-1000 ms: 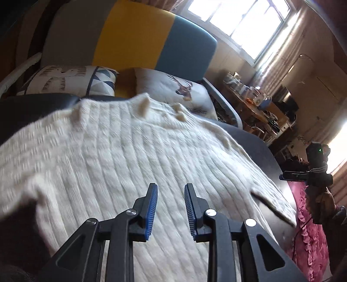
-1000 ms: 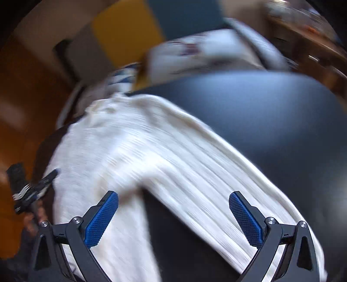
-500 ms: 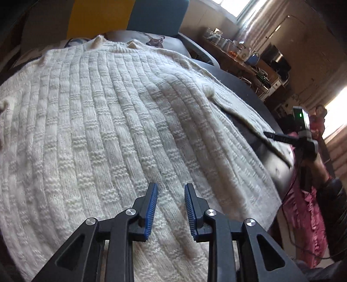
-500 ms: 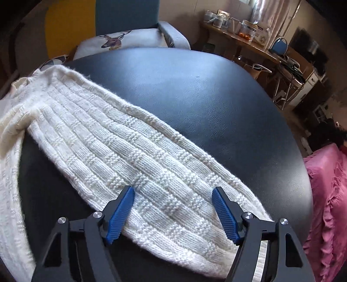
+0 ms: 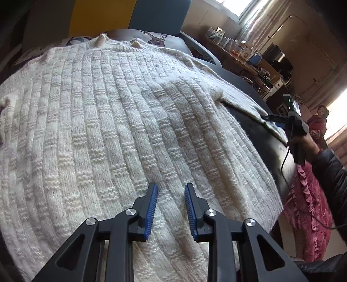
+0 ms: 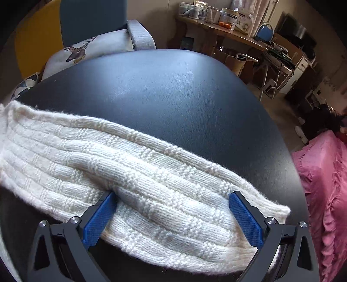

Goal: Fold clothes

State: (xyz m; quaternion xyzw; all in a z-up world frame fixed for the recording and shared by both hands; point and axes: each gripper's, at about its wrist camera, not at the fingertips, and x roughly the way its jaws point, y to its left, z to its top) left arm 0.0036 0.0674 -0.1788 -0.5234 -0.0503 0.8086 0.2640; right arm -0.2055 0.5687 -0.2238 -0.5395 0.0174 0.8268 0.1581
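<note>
A cream knitted sweater (image 5: 112, 121) lies spread flat on a dark round table (image 6: 184, 91), collar toward the sofa. My left gripper (image 5: 171, 211) hovers just above the sweater's lower body, jaws narrowly apart with nothing between them. The sweater's right sleeve (image 6: 134, 173) stretches out over the table. My right gripper (image 6: 173, 219) is open wide and pressed down astride the sleeve near its cuff, one pad on each side. The right gripper also shows in the left wrist view (image 5: 282, 120) at the sleeve's end.
A sofa with yellow and blue back panels (image 5: 130, 19) and a deer-print cushion (image 6: 86, 52) stands behind the table. A cluttered wooden side table (image 6: 227, 28) stands at the back right. A pink ruffled cloth (image 6: 325, 191) lies beyond the table's right edge.
The right gripper has moved down along the sleeve toward the cuff and now straddles it, jaws wider. The left gripper has shifted slightly over the sweater body.
</note>
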